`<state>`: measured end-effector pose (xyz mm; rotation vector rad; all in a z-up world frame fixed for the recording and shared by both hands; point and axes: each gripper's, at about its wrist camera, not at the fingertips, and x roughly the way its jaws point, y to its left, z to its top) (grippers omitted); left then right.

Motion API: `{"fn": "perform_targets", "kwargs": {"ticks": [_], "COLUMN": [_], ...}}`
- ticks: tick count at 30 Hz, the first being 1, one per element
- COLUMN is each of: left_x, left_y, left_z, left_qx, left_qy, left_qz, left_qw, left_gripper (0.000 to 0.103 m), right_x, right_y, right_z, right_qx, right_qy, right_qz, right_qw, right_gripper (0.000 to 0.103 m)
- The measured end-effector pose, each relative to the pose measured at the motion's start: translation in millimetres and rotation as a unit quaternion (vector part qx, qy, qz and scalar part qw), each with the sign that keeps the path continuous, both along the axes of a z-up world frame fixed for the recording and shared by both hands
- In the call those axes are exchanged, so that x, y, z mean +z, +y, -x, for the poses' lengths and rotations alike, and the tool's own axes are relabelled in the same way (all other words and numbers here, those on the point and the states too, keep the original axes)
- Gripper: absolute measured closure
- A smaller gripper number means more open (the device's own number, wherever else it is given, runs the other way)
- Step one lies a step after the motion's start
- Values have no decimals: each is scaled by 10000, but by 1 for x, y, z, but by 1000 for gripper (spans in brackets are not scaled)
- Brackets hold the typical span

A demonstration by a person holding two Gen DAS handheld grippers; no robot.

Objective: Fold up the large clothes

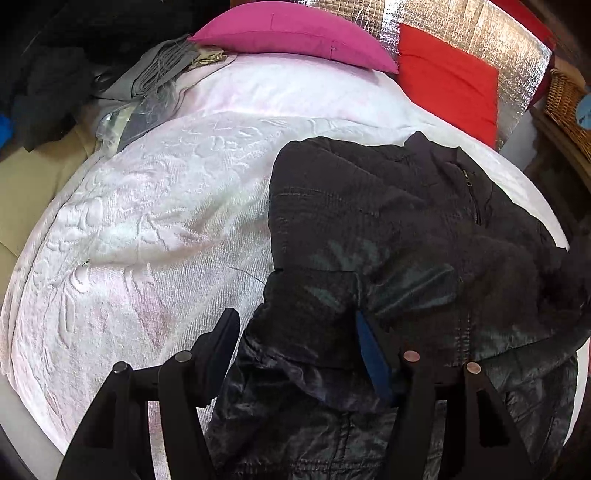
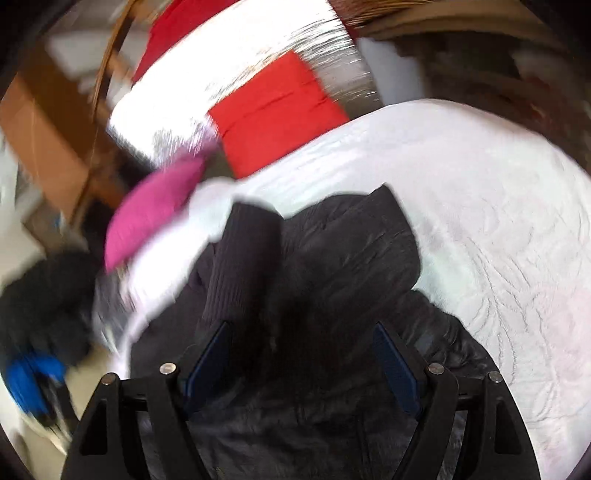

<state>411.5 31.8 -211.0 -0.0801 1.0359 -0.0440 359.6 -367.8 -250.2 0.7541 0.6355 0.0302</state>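
A large black quilted jacket [image 1: 388, 229] lies crumpled on a white embossed bedspread [image 1: 147, 221], on the bed's right half. My left gripper [image 1: 295, 325] is open just above the jacket's lower left edge, fingers wide apart, nothing between them. In the right wrist view, which is blurred by motion, the same jacket [image 2: 332, 258] lies on the bedspread [image 2: 498, 221] with a ribbed cuff [image 2: 240, 258] sticking up. My right gripper [image 2: 303, 339] is open over the jacket, with nothing held.
A pink pillow [image 1: 295, 33] and a red pillow [image 1: 450, 81] lie at the bed's head against a silver foil panel [image 1: 480, 37]. Grey folded cloth [image 1: 159, 70] and dark clothes [image 1: 48, 81] lie at the left. A wicker basket [image 1: 569, 107] stands at the right.
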Motion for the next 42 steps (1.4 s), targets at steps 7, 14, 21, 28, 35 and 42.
{"fn": "perform_targets", "kwargs": {"ticks": [7,14,21,28,35,42], "left_x": [0,7,20,32,11,4], "left_y": [-6,-9,-11,-25,-48,-49], "left_z": [6,11,17,17,3,-3], "left_qx": [-143,-188,-246,-215,-471,-466], "left_qy": [-69,-196,-553,-1123,-779,-541], "left_qz": [-197,-268,-244,-635,-837,-864], "left_qw": [9997,9993,9979,9914,9923,9937], "left_gripper": [38,38,38,38,38,34], "right_x": [-53,-39,-54,-21,-2,-38], "right_y": [-30,-49,-37,-17,-29,-44], "right_z": [-32,-12,-31,-38,-59,-76], "right_qx": [515,356,653,667,119,278], "right_qy": [32,-549,158,207,-285,509], "right_qz": [-2129,-2355,-2019,-487,377,-137], "right_qw": [9757,9697,9771,9964,9988,9982], "right_gripper": [21,22,37,90,90,82]}}
